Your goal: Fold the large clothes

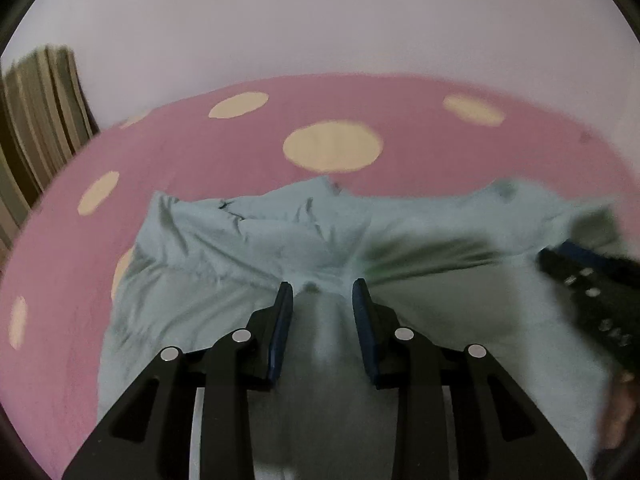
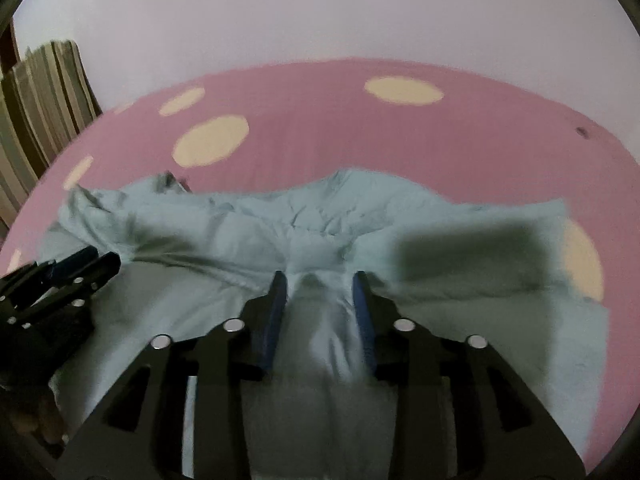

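Risk first: pale blue garment point(image 1: 224, 248) lying crumpled across a pink bedsheet with cream dots point(image 1: 332, 148), far edge bunched and uneven, near part smoother under both tools.

Left tool point(image 1: 322, 292) spread partway, a ridge of cloth standing between the blue pads point(image 1: 282, 320) but not visibly squeezed; reads as a grip let go, not a hold. Right tool point(image 2: 320, 286) likewise parted, a raised pleat of fabric between its pads, apparently loose.

Likely trouble from here:
- Pleats left standing where the tools released, so the fold sets with a hump instead of lying flat.
- Cloth snagging on a pad during withdrawal, dragging the laid edge back out of line.
- Wrinkled far edge staying bunched, giving a crooked crease on any next fold.
- Both tools close together over the middle, outer parts of the garment unsupported and free to slump sideways.
- Motion blur hiding whether any thread of fabric clings to a pad; cannot tell.

Striped curtain point(image 1: 36, 120) at far left, well apart, no hazard.
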Available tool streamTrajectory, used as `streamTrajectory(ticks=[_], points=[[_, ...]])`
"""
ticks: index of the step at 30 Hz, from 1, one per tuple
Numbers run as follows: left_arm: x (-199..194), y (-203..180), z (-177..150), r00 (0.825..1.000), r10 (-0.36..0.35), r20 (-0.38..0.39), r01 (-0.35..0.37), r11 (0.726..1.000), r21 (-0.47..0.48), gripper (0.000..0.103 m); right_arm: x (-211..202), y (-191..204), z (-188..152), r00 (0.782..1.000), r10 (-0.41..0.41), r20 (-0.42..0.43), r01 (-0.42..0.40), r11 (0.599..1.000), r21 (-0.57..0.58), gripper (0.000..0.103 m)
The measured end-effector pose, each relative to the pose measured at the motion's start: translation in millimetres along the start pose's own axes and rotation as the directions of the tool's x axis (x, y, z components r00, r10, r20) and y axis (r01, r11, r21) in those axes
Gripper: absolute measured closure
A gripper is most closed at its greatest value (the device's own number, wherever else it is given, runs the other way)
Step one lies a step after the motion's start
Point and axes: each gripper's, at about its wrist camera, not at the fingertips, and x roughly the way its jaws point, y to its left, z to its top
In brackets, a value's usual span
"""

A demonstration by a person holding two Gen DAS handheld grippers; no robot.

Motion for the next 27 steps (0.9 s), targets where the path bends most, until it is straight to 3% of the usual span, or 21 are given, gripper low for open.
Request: streamTrajectory(ticks=[2,5,7,9,12,16,20,23,27], points=[[-16.8,-2.9,-6.9,0.999,-0.029,0.033,0.029,1.000,-0.005,0.057,-19.8,-7.1,-6.1,0.998,-0.048,0.038,0.048,0.999,0.008,0.061],[-17.4,-16.9,-20.7,0.999,-0.043,0.023,0.043,0.999,0.027,0.057,-29.0,-22.8,-18.2,0.991,-0.130,0.043,0.129,0.991,0.031,0.061],[-0.1,-22.6,-29.4,1.000,-0.014,-0.018,0.015,0.999,0.041,0.057,-18.3,-34.3,-26.0,0.988,-0.154,-0.006,0.155,0.987,0.053,0.061],[14.3,-28.0,-35.9,0.999,0.015,-0.033,-0.013,0.998,0.068,0.056,0.3,-44.3,-35.3,0.990,-0.124,-0.064,0.129,0.989,0.075,0.060],[19.5,-31.4,-37.3,0.999,0.036,-0.034,-0.033,0.996,0.085,0.055,8.5,-47.3,-40.5,0.991,-0.117,-0.064,0.122,0.989,0.083,0.060],[-8.4,-25.7,-35.6,0.999,0.038,0.000,-0.038,0.996,0.076,0.056,-14.5,-35.7,-37.7,0.989,-0.147,-0.030,0.149,0.987,0.062,0.060],[-43.3,-1.9,-45.2,0.997,0.043,0.057,-0.042,0.999,-0.016,0.055,-46.4,-18.0,-49.2,0.995,-0.086,0.043,0.084,0.996,0.042,0.060],[-35.3,12.5,-56.1,0.998,0.065,0.011,-0.064,0.997,-0.047,0.055,-45.1,-4.8,-62.2,0.999,-0.050,0.020,0.050,0.999,0.018,0.060],[-10.5,10.0,-66.8,0.997,0.074,-0.037,-0.074,0.997,0.022,0.055,-16.1,-5.9,-73.6,0.998,-0.042,-0.052,0.043,0.999,0.017,0.059]])
